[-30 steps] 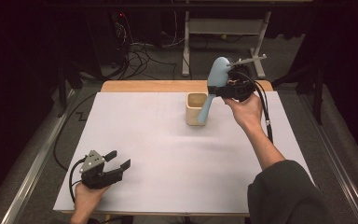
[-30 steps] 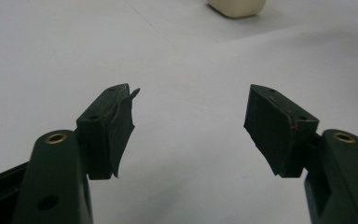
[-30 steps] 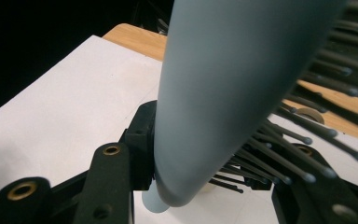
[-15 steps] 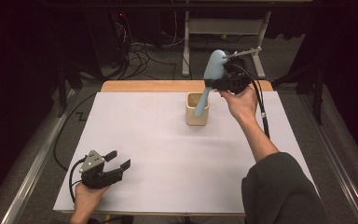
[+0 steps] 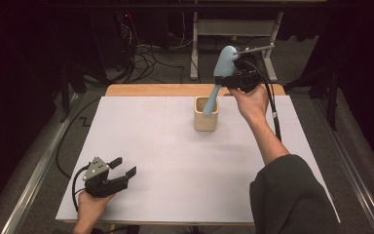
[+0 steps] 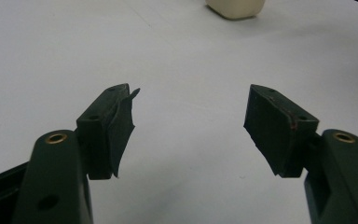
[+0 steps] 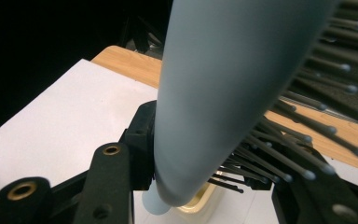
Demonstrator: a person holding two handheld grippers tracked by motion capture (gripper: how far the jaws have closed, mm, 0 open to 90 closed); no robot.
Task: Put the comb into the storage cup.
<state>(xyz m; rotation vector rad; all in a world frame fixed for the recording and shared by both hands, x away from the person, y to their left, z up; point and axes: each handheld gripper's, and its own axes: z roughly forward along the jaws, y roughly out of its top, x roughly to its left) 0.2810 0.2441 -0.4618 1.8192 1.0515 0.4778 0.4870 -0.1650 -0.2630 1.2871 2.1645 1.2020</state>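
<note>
At upper right of the high view, the right gripper (image 5: 234, 78) clamps a blue hairbrush (image 5: 222, 66), its handle tip dipping into the beige cup (image 5: 206, 122). At lower left, the left gripper (image 5: 122, 166) rests with its 2 jaws spread wide and bare on the white table (image 5: 175, 165).

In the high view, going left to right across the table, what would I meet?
Left tool, jaws apart and empty → beige cup → light blue hairbrush, handle end in the cup → right tool gripping the brush.

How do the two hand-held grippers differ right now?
The left gripper rests low at the table's near edge with its fingers spread and empty. The right gripper is raised at the far side, fingers shut on a blue hairbrush whose handle dips into a beige cup. Both are black.
</note>
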